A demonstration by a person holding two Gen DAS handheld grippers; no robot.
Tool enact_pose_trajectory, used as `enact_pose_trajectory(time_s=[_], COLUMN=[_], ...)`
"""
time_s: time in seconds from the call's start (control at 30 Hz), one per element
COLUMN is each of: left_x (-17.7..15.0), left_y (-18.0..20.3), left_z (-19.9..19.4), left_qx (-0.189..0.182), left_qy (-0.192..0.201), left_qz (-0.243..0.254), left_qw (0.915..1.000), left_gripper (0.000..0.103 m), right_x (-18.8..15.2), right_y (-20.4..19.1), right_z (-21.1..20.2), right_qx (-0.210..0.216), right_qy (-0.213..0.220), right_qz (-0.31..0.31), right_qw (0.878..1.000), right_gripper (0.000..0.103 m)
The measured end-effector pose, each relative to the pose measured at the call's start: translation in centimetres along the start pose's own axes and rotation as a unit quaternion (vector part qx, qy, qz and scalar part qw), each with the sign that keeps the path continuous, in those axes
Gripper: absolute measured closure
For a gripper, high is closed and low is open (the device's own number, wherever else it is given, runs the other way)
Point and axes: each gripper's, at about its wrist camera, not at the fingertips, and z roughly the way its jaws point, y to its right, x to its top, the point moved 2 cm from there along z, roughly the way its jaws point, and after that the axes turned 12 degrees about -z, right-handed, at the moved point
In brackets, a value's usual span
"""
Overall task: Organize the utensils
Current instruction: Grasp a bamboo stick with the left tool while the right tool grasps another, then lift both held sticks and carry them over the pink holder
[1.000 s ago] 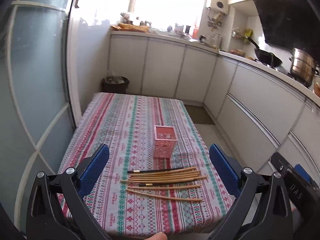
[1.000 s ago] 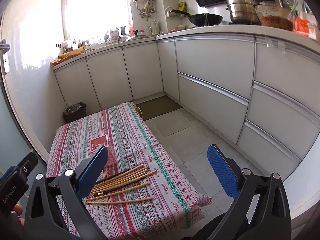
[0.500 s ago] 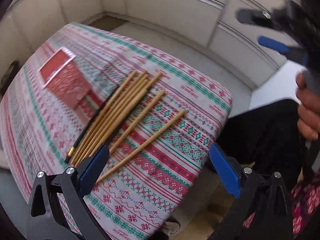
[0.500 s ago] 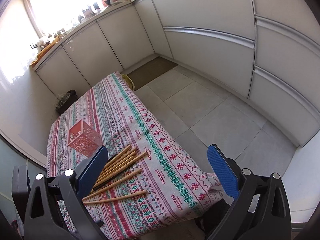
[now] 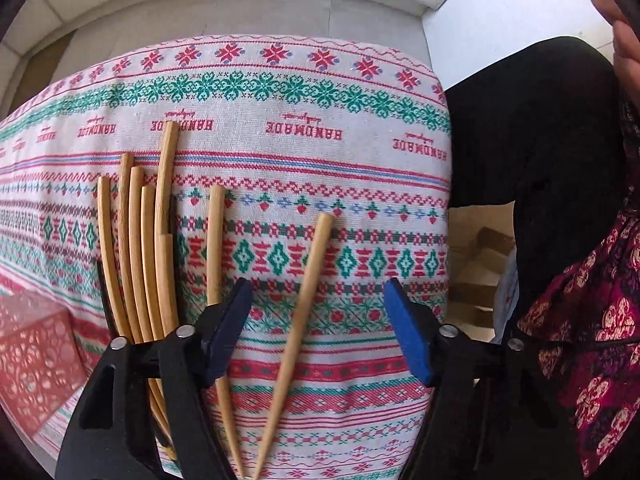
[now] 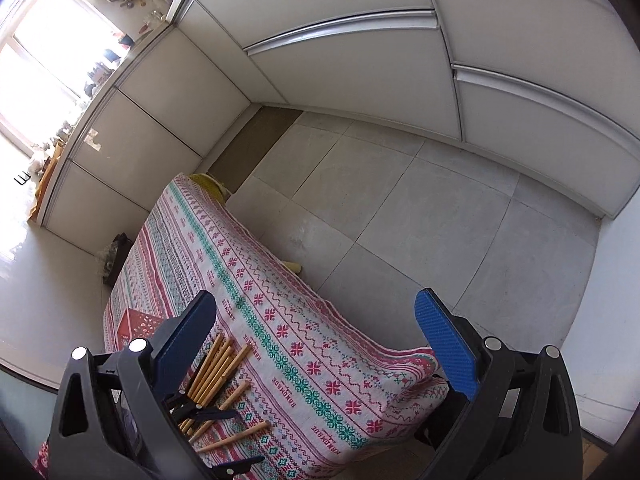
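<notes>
Several wooden chopsticks (image 5: 140, 248) lie side by side on the patterned tablecloth (image 5: 304, 148), with one single chopstick (image 5: 298, 312) apart on the right. My left gripper (image 5: 320, 320) is open and low over the cloth, its blue pads either side of that single chopstick without touching it. The pink perforated holder (image 5: 32, 348) stands at the lower left. In the right wrist view the chopsticks (image 6: 218, 376) and the holder (image 6: 136, 326) show beside my open, empty right gripper (image 6: 324, 344), which is higher above the table's near corner.
The table's edge (image 5: 444, 184) drops off on the right beside the person's dark trousers (image 5: 532, 132). White cabinets (image 6: 360, 52) and a tiled floor (image 6: 400, 220) surround the table. A dark bin (image 6: 116, 248) stands by the far end.
My left gripper has dropped close to the cloth and turned, and now straddles the single chopstick. My right gripper has tilted down toward the near table corner.
</notes>
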Motion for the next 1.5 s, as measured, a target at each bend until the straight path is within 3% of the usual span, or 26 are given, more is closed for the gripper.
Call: enact_pose_trajectory(time_s=[0.07, 0.2, 0.27, 0.33, 0.43, 0.57, 0.67, 0.73, 0.87, 0.97, 1.17, 1.2, 1.33, 1.5], left_x=[0.5, 1.4, 1.5, 1.4, 0.4, -2.4, -5.8, -8.4, -12.9, -15.0, -17.5, -17.9, -18.7, -19.6], left_y=[-0.2, 0.6, 1.2, 1.6, 2.1, 1.4, 0.4, -0.6, -0.2, 0.9, 1.8, 1.2, 0.7, 1.3], left_z=[0.0, 0.4, 0.6, 0.8, 1.2, -1.7, -6.3, -9.6, -13.0, -13.8, -16.5, -16.8, -17.7, -18.9], left_qx=[0.007, 0.08, 0.082, 0.081, 0.086, 0.079, 0.078, 0.074, 0.078, 0.076, 0.077, 0.08, 0.085, 0.084], left_qy=[-0.005, -0.008, -0.002, 0.011, 0.041, 0.107, 0.187, 0.258, 0.379, 0.437, 0.503, 0.507, 0.516, 0.53], left_qz=[0.009, 0.029, 0.017, 0.0, -0.048, -0.105, -0.16, -0.205, -0.26, -0.266, -0.265, -0.271, -0.287, -0.294], left_qw=[0.9999, 0.9964, 0.9965, 0.9966, 0.9943, 0.9855, 0.9661, 0.9412, 0.8848, 0.8556, 0.8187, 0.8144, 0.8022, 0.7906], left_gripper=[0.047, 0.073, 0.078, 0.093, 0.097, 0.097, 0.097, 0.097, 0.097, 0.097, 0.097, 0.097, 0.097, 0.097], right_x=[0.0, 0.0, 0.0, -0.1, -0.4, -2.5, -5.8, -7.5, -8.7, -9.2, -9.2, -9.3, -8.6, -8.0], right_y=[-0.2, -0.1, 0.4, 0.9, 0.9, -0.8, -2.5, -4.5, -7.9, -9.0, -11.4, -11.6, -12.6, -13.7], right_z=[0.7, 0.9, 0.8, 0.9, 2.0, 5.2, 8.2, 10.0, 11.7, 12.6, 14.5, 15.0, 16.3, 17.2], right_qx=[0.011, 0.009, -0.001, -0.016, -0.014, 0.016, 0.051, 0.058, 0.023, -0.014, -0.066, -0.072, -0.081, -0.094], right_qy=[-0.013, -0.018, -0.016, -0.018, -0.045, -0.131, -0.239, -0.298, -0.327, -0.34, -0.361, -0.369, -0.371, -0.379], right_qz=[-0.001, 0.004, 0.016, 0.026, 0.029, 0.032, 0.078, 0.089, 0.104, 0.138, 0.156, 0.156, 0.163, 0.168], right_qw=[1.0, 1.0, 1.0, 0.999, 0.998, 0.991, 0.967, 0.949, 0.939, 0.93, 0.917, 0.913, 0.911, 0.905], right_gripper=[0.006, 0.006, 0.006, 0.006, 0.006, 0.008, 0.026, 0.04, 0.045, 0.045, 0.069, 0.078, 0.085, 0.082])
